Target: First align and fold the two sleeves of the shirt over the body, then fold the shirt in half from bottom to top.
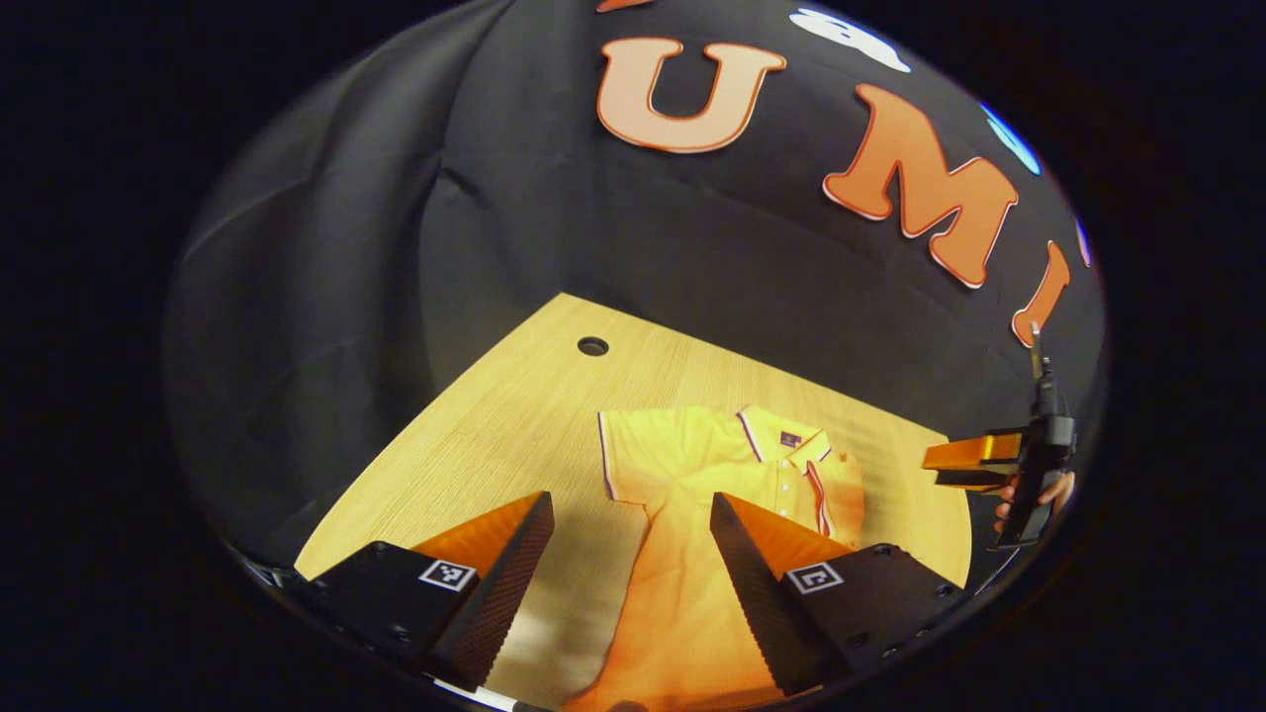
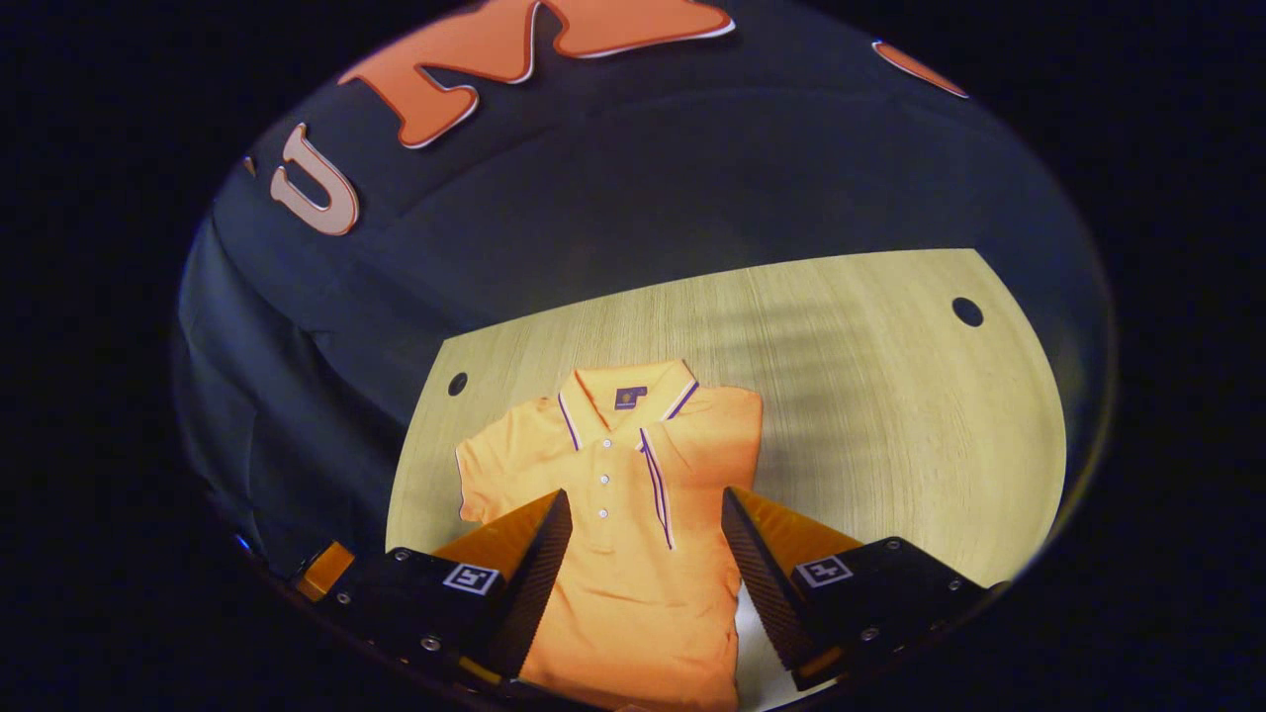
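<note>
An orange polo shirt (image 1: 682, 554) (image 2: 633, 583) lies face up on the wooden table (image 1: 495, 425) (image 2: 870, 415), collar (image 2: 628, 396) at the far end. One sleeve (image 2: 692, 445) is folded onto the chest, its striped cuff next to the button placket. The other sleeve (image 1: 638, 455) (image 2: 490, 465) lies spread flat to the side. My left gripper (image 1: 631, 504) hovers open above the spread sleeve and the shirt's body, holding nothing. My right gripper (image 2: 645, 494) is open over the chest, and it also appears, with a hand on it, at the table's right edge (image 1: 954, 465).
Round cable holes (image 1: 592, 346) (image 2: 457, 384) (image 2: 967, 311) sit near the table's far corners. Black cloth walls close in behind and beside the table. Bare wood stretches beyond the folded side of the shirt (image 2: 890, 475).
</note>
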`<control>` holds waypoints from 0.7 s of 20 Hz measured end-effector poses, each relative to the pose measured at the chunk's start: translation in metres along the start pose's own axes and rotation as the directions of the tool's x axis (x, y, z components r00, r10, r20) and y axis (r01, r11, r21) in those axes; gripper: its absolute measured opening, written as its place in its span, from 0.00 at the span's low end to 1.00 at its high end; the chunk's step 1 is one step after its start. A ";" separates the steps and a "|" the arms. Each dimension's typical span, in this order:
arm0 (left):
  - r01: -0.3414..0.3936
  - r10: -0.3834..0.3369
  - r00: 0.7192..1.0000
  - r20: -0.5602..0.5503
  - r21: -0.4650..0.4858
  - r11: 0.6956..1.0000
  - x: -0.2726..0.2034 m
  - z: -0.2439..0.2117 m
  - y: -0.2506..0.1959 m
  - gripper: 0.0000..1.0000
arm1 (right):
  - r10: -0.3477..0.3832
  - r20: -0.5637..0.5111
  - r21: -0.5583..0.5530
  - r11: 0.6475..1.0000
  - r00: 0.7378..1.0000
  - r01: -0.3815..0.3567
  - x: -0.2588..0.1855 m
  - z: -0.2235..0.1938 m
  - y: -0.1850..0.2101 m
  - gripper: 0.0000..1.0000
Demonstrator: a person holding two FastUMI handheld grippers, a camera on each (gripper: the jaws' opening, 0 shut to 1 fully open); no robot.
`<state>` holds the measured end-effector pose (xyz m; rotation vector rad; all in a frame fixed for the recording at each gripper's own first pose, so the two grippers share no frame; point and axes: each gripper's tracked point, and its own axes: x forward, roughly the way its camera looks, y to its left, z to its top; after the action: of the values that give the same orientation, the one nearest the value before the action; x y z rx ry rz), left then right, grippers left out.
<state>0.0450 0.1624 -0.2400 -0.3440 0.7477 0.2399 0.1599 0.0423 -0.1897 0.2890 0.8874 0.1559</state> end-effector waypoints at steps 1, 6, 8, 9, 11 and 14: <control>0.012 -0.012 0.999 -0.030 0.010 1.000 0.014 0.005 0.004 0.98 | -0.022 0.040 0.004 1.000 0.999 0.022 -0.010 -0.001 0.001 0.95; 0.125 -0.116 0.960 -0.256 0.017 0.992 0.083 0.011 0.003 0.98 | -0.073 0.222 0.028 0.997 0.972 0.069 -0.071 -0.010 0.018 0.97; 0.157 -0.135 0.928 -0.346 0.036 0.987 0.110 0.008 -0.002 0.97 | -0.124 0.291 0.033 0.992 0.948 0.120 -0.094 -0.018 0.019 0.97; 0.172 -0.142 0.915 -0.378 0.045 0.984 0.124 0.007 -0.008 0.97 | -0.157 0.316 0.038 0.988 0.936 0.153 -0.104 -0.024 0.018 0.98; 0.182 -0.138 0.885 -0.445 0.058 0.982 0.147 0.001 -0.006 0.97 | -0.207 0.352 0.045 0.978 0.913 0.204 -0.126 -0.037 0.018 0.98; 0.179 -0.131 0.837 -0.531 0.039 0.983 0.174 -0.009 -0.010 0.97 | -0.259 0.371 0.060 0.965 0.892 0.255 -0.156 -0.059 0.017 0.98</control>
<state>0.1664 0.1649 -0.3657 -0.3904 1.2660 -0.0508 0.0165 0.0303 -0.1040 0.1976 0.5360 -0.1488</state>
